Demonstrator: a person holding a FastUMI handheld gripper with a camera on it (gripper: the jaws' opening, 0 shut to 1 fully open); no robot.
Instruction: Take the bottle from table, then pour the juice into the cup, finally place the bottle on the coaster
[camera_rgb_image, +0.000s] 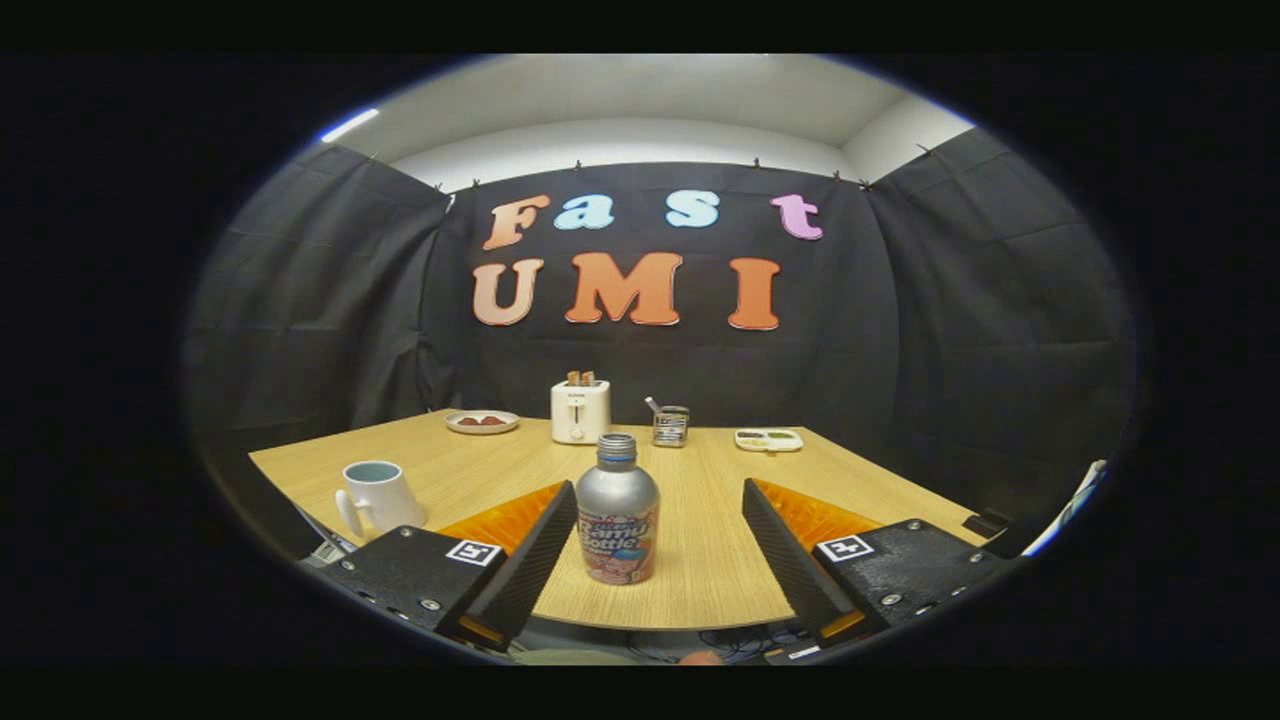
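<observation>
Standing upright near the wooden tabletop (720, 560) front edge, the bottle (617, 510) sits between the wide-open tongs (660, 495), closer to the left finger, untouched. Cup (378, 496) off to the left. Toaster (580, 410), plate (482, 421), small tray (768, 439) line the far edge. Black cloth walls, white ceiling above.

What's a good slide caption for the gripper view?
Open gripper approaches upright bottle near the table's edge, mug beside its left finger.
</observation>
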